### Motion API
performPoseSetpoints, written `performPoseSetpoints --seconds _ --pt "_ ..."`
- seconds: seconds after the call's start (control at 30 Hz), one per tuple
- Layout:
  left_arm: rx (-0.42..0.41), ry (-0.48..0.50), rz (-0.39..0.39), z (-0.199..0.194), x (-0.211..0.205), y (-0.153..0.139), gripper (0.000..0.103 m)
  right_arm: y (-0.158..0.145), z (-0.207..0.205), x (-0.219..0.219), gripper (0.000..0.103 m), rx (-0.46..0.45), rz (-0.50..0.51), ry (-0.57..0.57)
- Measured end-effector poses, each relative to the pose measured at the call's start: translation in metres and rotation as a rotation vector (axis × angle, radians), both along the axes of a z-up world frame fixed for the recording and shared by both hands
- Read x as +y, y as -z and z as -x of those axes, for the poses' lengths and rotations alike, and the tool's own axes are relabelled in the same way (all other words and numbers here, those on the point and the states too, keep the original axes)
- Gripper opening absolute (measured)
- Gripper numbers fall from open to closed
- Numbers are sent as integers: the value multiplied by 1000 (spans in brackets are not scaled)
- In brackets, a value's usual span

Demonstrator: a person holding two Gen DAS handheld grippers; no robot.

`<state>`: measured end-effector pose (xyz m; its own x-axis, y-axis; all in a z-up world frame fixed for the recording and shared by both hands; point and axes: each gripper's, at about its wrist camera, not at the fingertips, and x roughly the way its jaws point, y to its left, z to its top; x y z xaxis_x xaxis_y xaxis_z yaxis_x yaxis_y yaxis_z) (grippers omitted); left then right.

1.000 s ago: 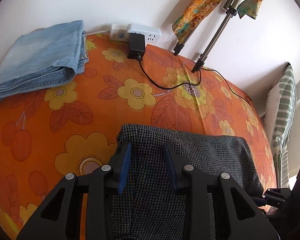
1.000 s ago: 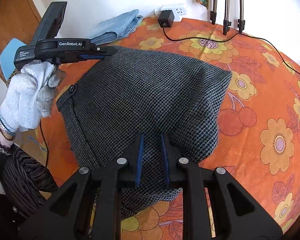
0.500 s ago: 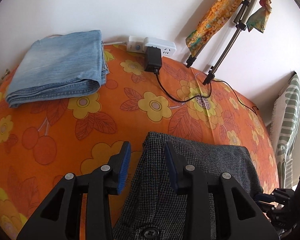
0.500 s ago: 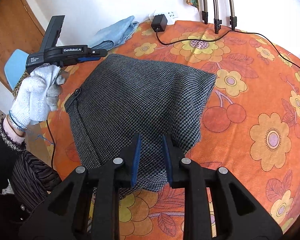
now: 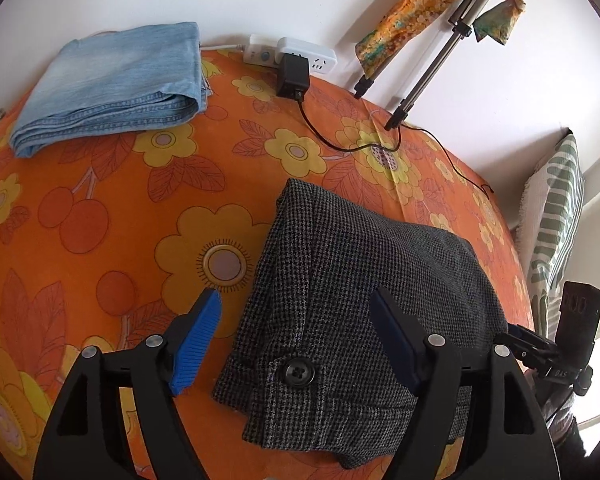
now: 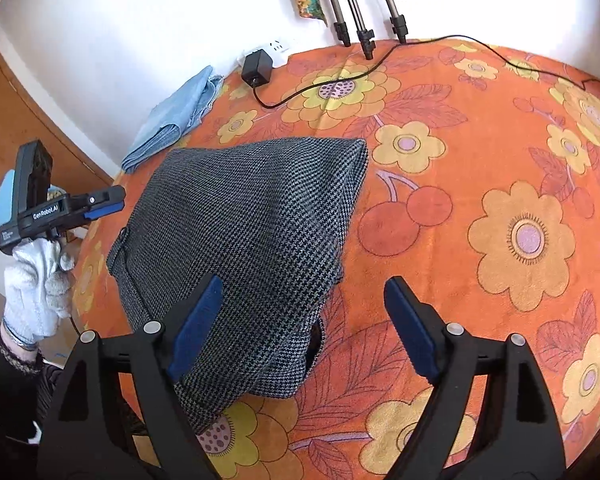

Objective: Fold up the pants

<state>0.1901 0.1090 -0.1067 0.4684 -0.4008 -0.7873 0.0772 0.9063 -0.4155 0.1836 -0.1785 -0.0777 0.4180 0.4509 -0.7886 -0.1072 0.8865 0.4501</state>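
Observation:
The grey houndstooth pants [image 5: 364, 304] lie folded into a compact bundle on the orange flowered bedcover [image 5: 100, 216], waistband button [image 5: 299, 372] facing the left wrist camera. My left gripper [image 5: 296, 332] is open and empty, its jaws wide apart just above the waistband edge. In the right wrist view the pants [image 6: 252, 232] lie left of centre. My right gripper [image 6: 304, 320] is open and empty over the bundle's near right corner. The left gripper [image 6: 100, 206] shows there in a white-gloved hand, off the bundle's left side.
Folded blue jeans [image 5: 112, 84] lie at the far left by the wall. A white power strip [image 5: 292, 54] with a black adapter [image 5: 293, 80] and cable sits at the back. Tripod legs [image 5: 420, 68] stand on the cover. A striped cushion [image 5: 556, 224] is at the right edge.
Both grippers have opened wide and let go of the pants. Both have drawn back from the bundle, which now lies flat on the cover.

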Motion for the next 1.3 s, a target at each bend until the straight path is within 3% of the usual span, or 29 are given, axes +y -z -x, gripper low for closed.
performPoseSetpoints --seconds 0.1,0.2,0.53,0.87,0.93,1.03,1.17,1.3 --pt "40 -10 42 -4 3 10 77 14 -3 2 85 54 -49 12" --pt "64 -9 60 -5 2 17 77 19 -2 11 85 49 -18 -4" --pt "113 19 97 -2 -8 32 77 29 -6 20 86 66 -60 -19" --pt "89 10 91 0 -14 37 77 30 -3 28 87 33 -47 -47" --pt "81 13 77 0 -17 37 77 30 -4 30 80 39 -59 -59" --pt "69 19 54 1 -22 36 77 30 -3 34 78 36 -46 -64" --pt "51 30 22 3 -34 34 60 32 -2 38 67 36 -46 -78" --pt "4 33 -66 10 -50 28 51 32 0 42 58 30 -30 -81"
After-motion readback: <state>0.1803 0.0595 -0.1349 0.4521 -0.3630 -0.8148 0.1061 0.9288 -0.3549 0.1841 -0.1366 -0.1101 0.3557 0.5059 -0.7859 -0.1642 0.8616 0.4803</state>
